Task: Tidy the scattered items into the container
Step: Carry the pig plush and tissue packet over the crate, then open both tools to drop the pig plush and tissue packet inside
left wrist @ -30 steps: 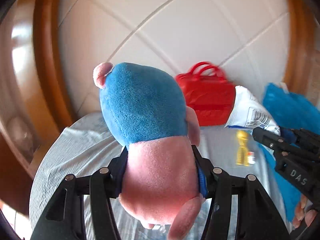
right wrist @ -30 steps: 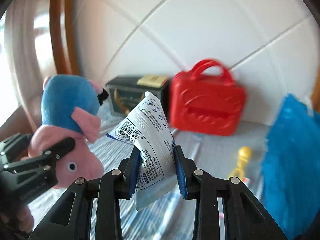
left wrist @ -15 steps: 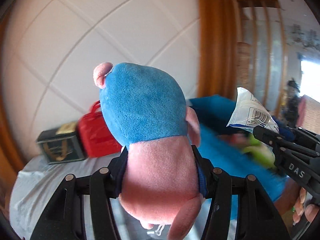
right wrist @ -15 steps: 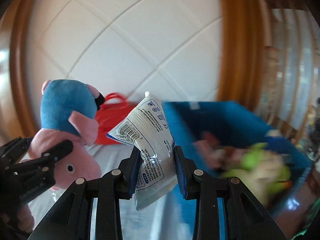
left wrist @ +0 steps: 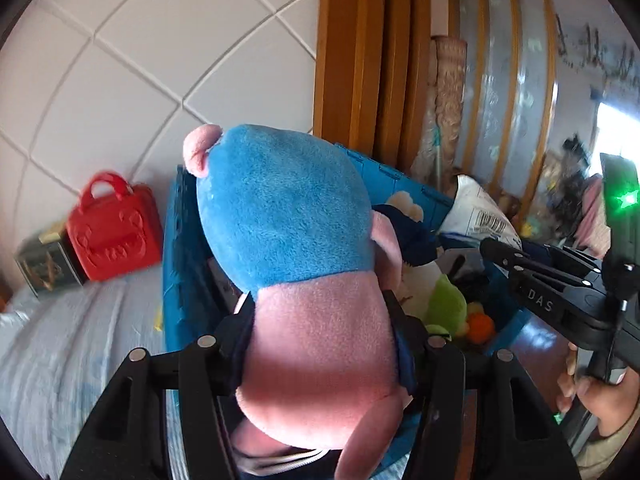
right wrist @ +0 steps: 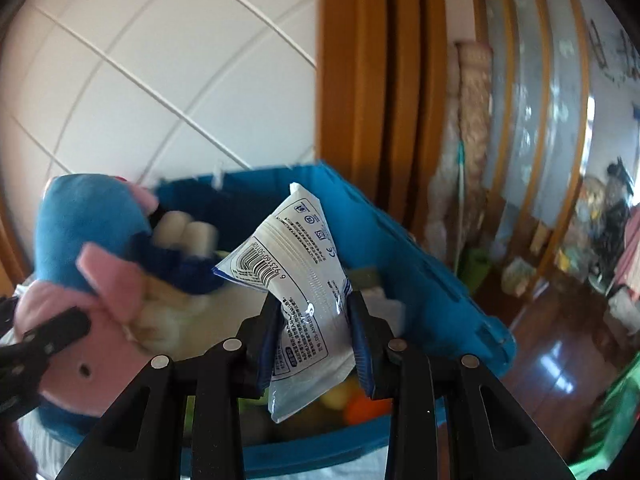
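A blue and pink plush toy (left wrist: 288,216) fills the left wrist view, and my left gripper (left wrist: 320,320) is shut on its pink part. A white printed packet (right wrist: 304,280) with a barcode stands up between the pads of my right gripper (right wrist: 314,320), which is shut on it. Both hang over the blue container (right wrist: 400,264), whose near wall (left wrist: 180,264) shows behind the plush. Inside lie several soft toys, green, orange and cream. My right gripper (left wrist: 504,256) and its packet (left wrist: 480,212) show at the right of the left wrist view. The plush (right wrist: 80,232) shows at the left of the right wrist view.
A red toy case (left wrist: 112,232) and a dark box (left wrist: 44,264) stand against the white tiled wall on grey striped bedding (left wrist: 60,360). A wooden frame (left wrist: 352,60) rises behind the container. Shiny wooden floor (right wrist: 560,352) lies to the right. A person's hand (left wrist: 592,392) grips the right tool.
Both grippers have swung to the right with their loads, away from the red case and over the blue container. Neither grip has changed.
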Available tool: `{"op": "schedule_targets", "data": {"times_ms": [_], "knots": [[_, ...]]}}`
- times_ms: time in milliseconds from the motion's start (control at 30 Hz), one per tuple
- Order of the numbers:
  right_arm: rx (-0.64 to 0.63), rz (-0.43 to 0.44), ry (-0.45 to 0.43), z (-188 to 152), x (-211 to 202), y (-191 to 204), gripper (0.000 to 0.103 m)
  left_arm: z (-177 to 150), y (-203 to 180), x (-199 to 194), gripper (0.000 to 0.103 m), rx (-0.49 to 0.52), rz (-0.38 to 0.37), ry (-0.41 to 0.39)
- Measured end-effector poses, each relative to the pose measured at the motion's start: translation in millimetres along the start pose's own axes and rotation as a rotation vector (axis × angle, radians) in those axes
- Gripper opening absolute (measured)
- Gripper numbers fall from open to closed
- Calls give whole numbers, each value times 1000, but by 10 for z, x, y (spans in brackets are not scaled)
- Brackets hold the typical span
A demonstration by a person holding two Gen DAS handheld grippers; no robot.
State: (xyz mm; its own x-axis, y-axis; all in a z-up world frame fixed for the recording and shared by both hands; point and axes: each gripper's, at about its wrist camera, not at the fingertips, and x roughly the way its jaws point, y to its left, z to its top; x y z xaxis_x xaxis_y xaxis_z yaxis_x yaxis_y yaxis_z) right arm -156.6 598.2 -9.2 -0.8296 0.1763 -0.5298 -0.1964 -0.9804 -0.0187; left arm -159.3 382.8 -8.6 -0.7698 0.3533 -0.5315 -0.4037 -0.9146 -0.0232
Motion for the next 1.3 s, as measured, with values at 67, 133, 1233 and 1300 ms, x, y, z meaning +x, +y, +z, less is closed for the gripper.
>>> {"op": "schedule_targets", "data": {"times_ms": [67, 133, 1233, 1300], "knots": [[19, 6, 30, -51, 165, -173, 32, 36, -115, 43, 59, 25, 35, 13], [41, 14, 68, -92, 313, -377, 32, 116, -170, 135, 60, 24, 85, 43], [-32, 245, 22, -333, -181, -246, 102, -38, 234, -503, 86, -24, 261, 0], [-36, 270, 9, -336, -233, -130, 102, -100, 260, -543, 86, -31, 257, 5]]}}
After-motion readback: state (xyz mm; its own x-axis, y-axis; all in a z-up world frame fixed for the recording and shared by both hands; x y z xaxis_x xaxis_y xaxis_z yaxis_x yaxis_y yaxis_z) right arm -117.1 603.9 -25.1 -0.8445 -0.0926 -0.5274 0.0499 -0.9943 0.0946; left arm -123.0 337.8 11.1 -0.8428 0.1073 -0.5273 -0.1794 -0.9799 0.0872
